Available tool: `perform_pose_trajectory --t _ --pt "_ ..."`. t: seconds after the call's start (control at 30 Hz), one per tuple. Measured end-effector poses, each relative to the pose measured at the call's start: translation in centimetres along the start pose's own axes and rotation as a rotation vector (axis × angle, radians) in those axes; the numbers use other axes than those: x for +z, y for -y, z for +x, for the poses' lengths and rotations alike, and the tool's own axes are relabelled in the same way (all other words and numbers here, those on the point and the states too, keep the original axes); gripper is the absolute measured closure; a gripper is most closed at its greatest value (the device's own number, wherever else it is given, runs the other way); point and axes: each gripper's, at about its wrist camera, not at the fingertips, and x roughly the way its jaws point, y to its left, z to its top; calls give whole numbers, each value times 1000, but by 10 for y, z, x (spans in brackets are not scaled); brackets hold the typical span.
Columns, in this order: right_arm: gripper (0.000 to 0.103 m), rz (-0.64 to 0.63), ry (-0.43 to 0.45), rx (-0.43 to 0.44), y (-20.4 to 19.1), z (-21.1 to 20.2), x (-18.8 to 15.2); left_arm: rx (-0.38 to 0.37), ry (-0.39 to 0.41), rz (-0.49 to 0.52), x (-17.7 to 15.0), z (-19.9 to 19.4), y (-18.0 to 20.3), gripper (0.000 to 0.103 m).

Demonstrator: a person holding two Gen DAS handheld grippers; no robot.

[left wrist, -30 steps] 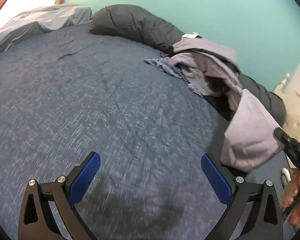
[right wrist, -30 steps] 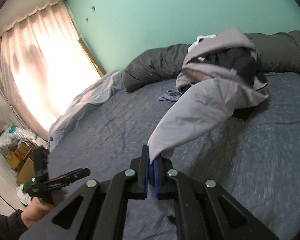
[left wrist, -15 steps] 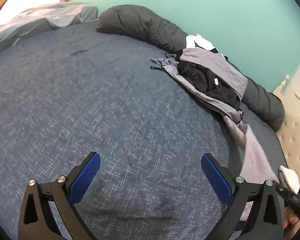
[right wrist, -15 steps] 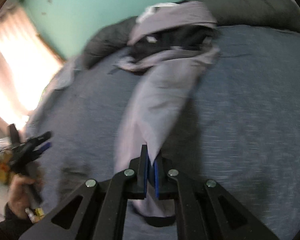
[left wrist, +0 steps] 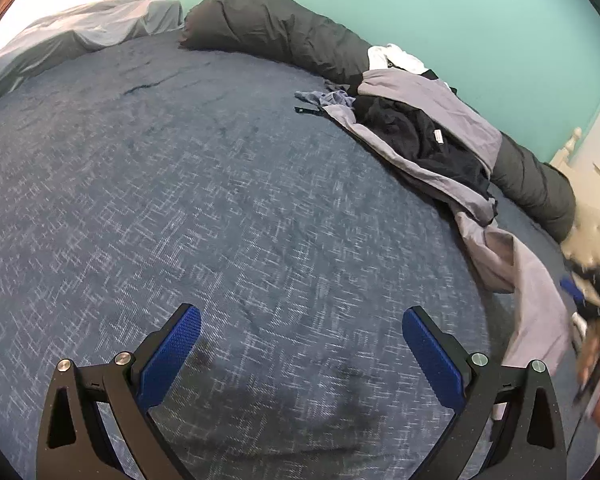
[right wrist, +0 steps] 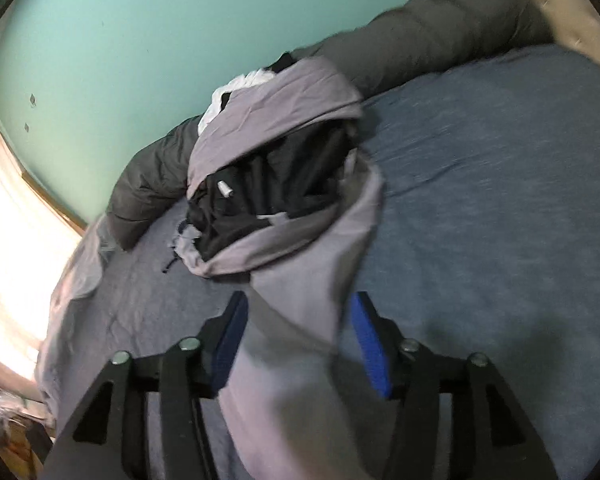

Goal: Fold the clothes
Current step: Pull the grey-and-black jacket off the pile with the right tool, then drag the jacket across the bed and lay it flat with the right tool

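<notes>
A pile of clothes lies on the blue bed by the far bolster: a grey garment (left wrist: 432, 96) wrapped around a black one (left wrist: 416, 136), with a white piece (left wrist: 396, 58) behind. One long grey end (left wrist: 536, 300) trails toward the bed's right edge. In the right wrist view that grey end (right wrist: 300, 308) runs between the open fingers of my right gripper (right wrist: 300, 336), loose. The black garment (right wrist: 276, 188) lies beyond it. My left gripper (left wrist: 300, 356) is open and empty over bare bedspread, far left of the pile.
A long dark grey bolster (left wrist: 284, 28) lines the teal wall. A light grey sheet (left wrist: 80, 36) lies at the far left by the bright window. A small blue-grey cloth (left wrist: 332, 98) lies beside the pile. The cream headboard (left wrist: 596, 184) is at the right.
My right gripper was shut on the grey end and dragged it out of the pile; now its jaws have opened and the cloth lies loose. The left gripper stayed open, hardly moving.
</notes>
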Motion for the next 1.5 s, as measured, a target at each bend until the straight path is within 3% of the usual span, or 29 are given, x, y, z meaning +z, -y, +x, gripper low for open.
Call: perform_pose_trajectory --t 0.17,0.5,0.67,0.7,0.73,0.77,0.83,0.9,1.07,1.5 --pt "37 62 -71 33 -19 63 18 21 8 -7 6 4 -10 0" --pt "32 161 -115 -79 -25 141 45 47 -4 -12 5 16 -20 0" --pt "33 147 -135 -84 -21 163 52 53 -8 12 2 19 -17 0" --pt "41 132 -138 -90 -21 165 51 50 -11 13 1 20 -17 0" --pt "55 118 -142 -95 -20 167 50 47 -13 14 1 21 -18 0" --pt "60 103 -145 -101 -20 170 49 48 -15 16 0 22 -18 0" --pt "85 55 -143 -87 -23 165 44 53 -19 21 0 24 -17 0" --pt "91 6 -140 -71 -27 160 39 55 -20 24 -1 25 -16 0" --pt "97 -24 -95 -33 -27 118 36 53 -20 20 -1 25 -17 0" --pt "98 -134 -47 -12 -11 -68 28 48 21 -20 3 -16 -17 0"
